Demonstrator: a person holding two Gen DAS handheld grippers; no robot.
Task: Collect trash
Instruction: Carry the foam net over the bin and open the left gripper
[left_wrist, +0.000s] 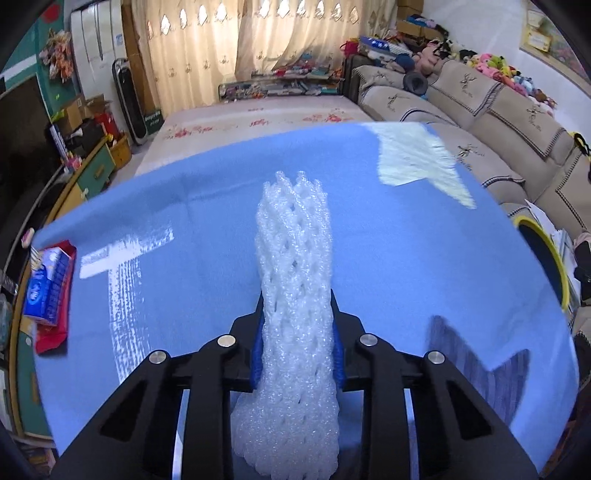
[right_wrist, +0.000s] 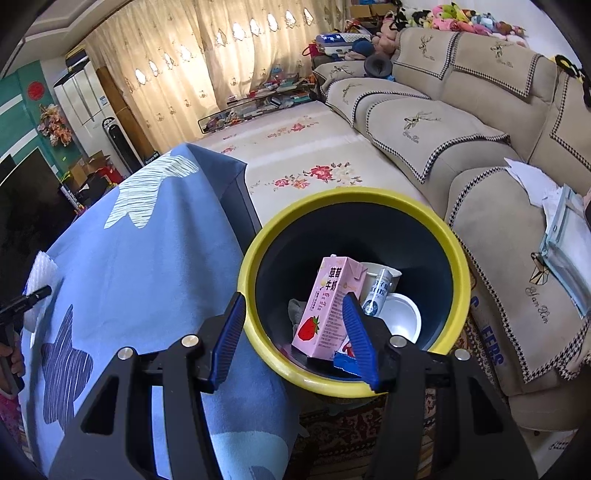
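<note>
Blue tablecloth under foam net between left fingers

home living room: sofa, curtains, plush toys

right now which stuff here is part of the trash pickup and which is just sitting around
Job things:
- foam net, held in left gripper
- yellow-rimmed bin
- pink milk carton in the bin
- right gripper, open above the bin

Just lying about:
- sofa
- tissue pack
- blue tablecloth
</note>
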